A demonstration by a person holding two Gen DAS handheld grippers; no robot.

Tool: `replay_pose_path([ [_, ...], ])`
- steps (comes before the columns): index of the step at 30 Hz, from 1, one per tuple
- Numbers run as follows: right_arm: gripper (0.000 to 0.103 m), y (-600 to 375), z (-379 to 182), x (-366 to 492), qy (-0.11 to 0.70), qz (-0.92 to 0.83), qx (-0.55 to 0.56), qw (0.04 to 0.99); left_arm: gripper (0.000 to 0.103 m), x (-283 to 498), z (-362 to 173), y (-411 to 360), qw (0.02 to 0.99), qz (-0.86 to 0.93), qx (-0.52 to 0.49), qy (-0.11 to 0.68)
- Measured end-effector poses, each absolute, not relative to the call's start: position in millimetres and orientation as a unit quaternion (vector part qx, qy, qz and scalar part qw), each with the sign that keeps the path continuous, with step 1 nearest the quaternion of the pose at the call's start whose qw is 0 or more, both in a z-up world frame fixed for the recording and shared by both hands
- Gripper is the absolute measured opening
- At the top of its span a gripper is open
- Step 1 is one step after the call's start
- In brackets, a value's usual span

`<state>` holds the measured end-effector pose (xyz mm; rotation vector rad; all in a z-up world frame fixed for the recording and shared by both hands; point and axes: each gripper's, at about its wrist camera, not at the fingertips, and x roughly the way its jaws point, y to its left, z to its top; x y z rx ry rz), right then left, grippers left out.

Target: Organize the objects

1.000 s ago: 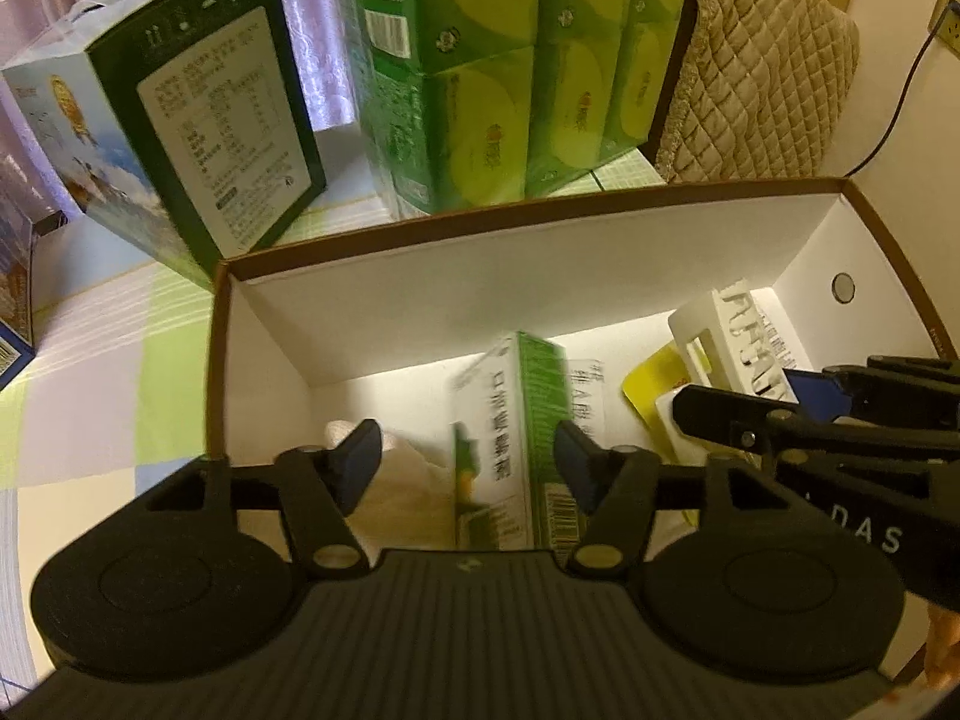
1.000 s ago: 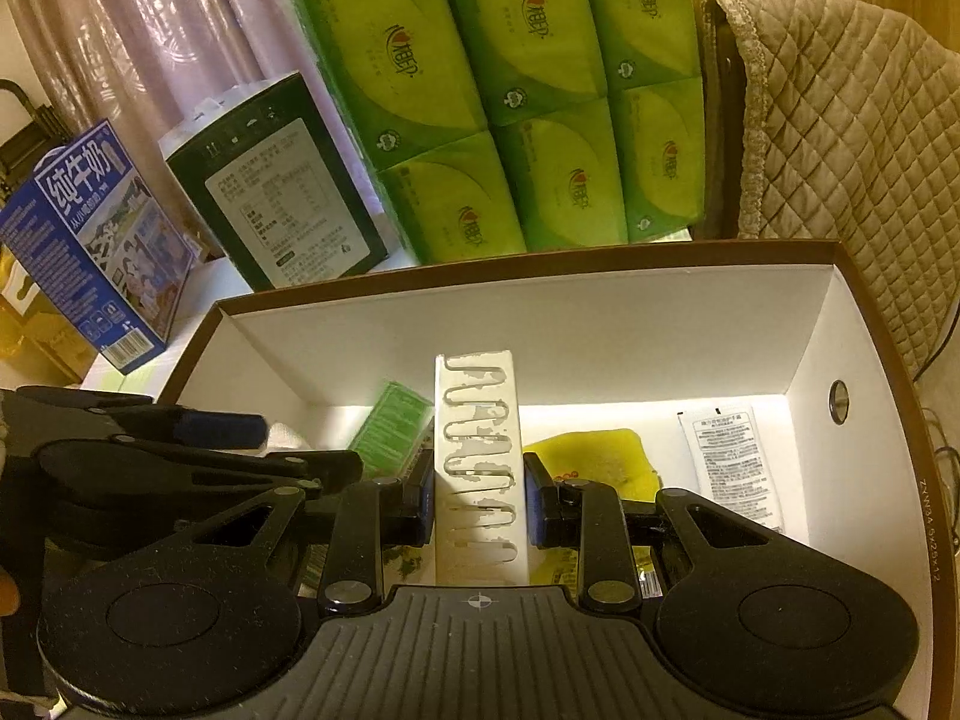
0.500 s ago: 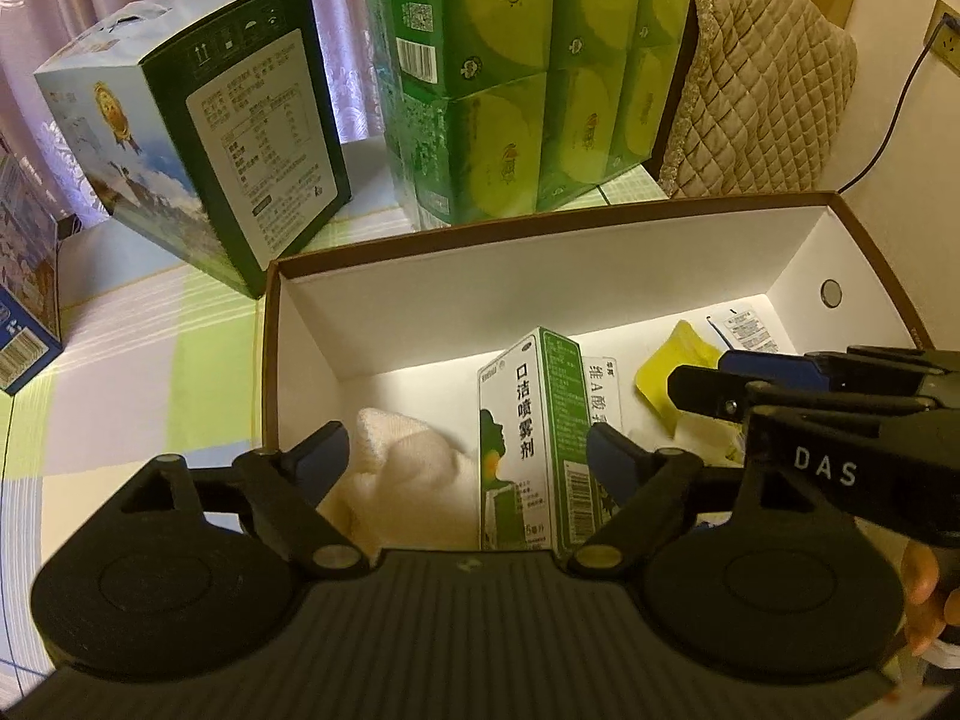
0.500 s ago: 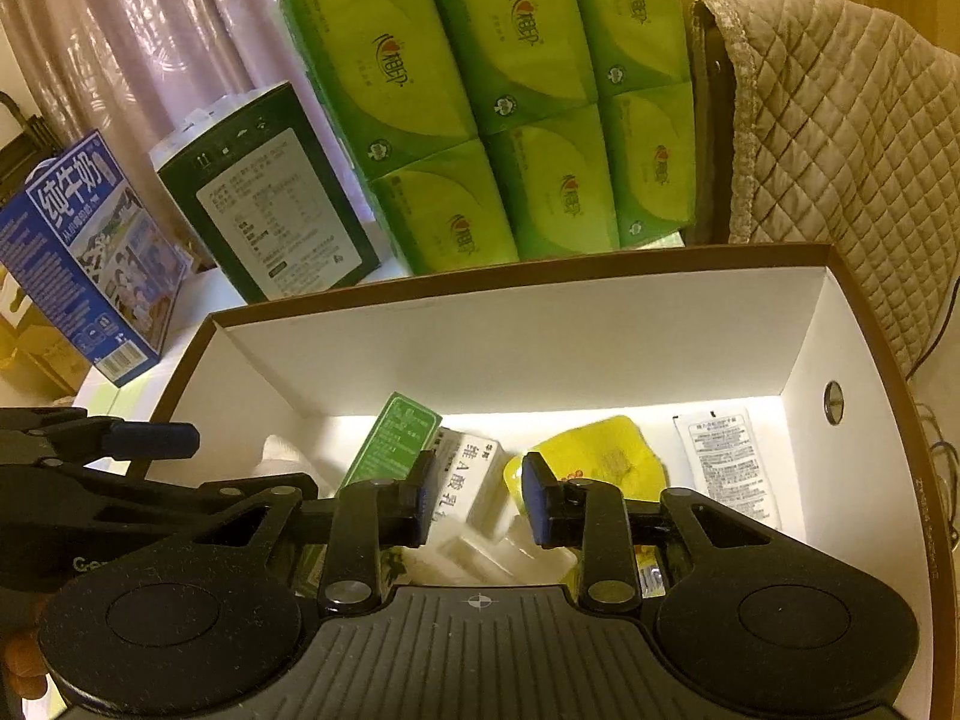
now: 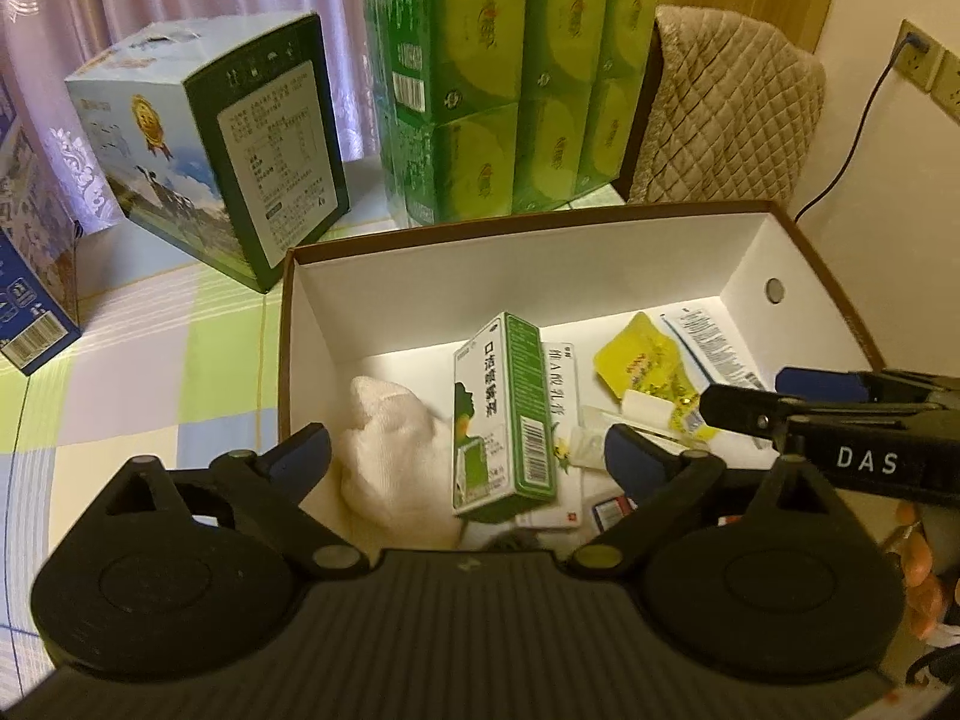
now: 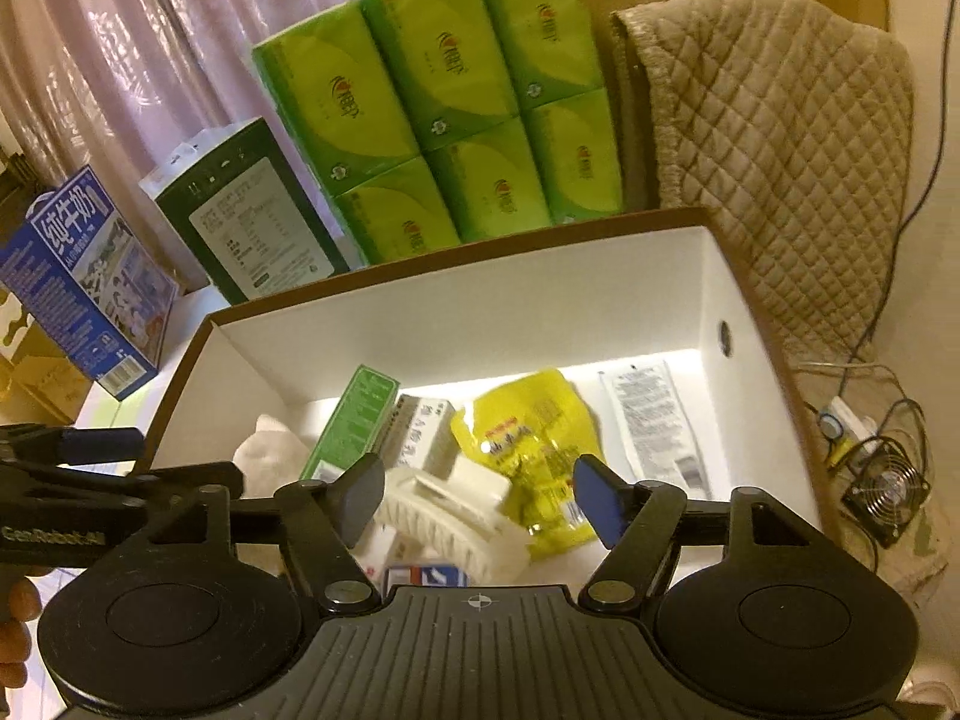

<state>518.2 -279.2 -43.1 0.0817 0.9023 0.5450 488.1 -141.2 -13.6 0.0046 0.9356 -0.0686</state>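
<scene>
Left gripper (image 5: 468, 456) hung over the white box (image 5: 510, 276), fingers spread, grasping nothing. Between them a green carton (image 5: 507, 414) leaned tilted; a white cloth (image 5: 396, 456) lay just inside the left finger. Right gripper (image 6: 480, 495) was likewise released, with a white ribbed piece (image 6: 450, 510) lying between its fingers. Beyond them lay a yellow pouch (image 6: 528, 438) and a white sachet (image 6: 654, 426). Stacked green tissue packs (image 6: 444, 126) rose behind the box.

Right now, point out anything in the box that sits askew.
The green carton leans tilted, propped among the white cloth and a white packet instead of lying flat. The white plastic piece lies slanted over other items.
</scene>
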Motion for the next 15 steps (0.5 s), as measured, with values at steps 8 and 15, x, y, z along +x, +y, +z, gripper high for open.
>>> replay_pose_path([
  [8,0.071,-288,-28,484,0.413,0.266,0.015,0.871,0.102,441,15,-137,0.91,-0.02,-0.012,0.413],
  [15,0.071,-288,-17,447,0.403,0.276,-0.002,0.872,0.102,398,33,-130,0.921,-0.012,-0.013,0.39],
])
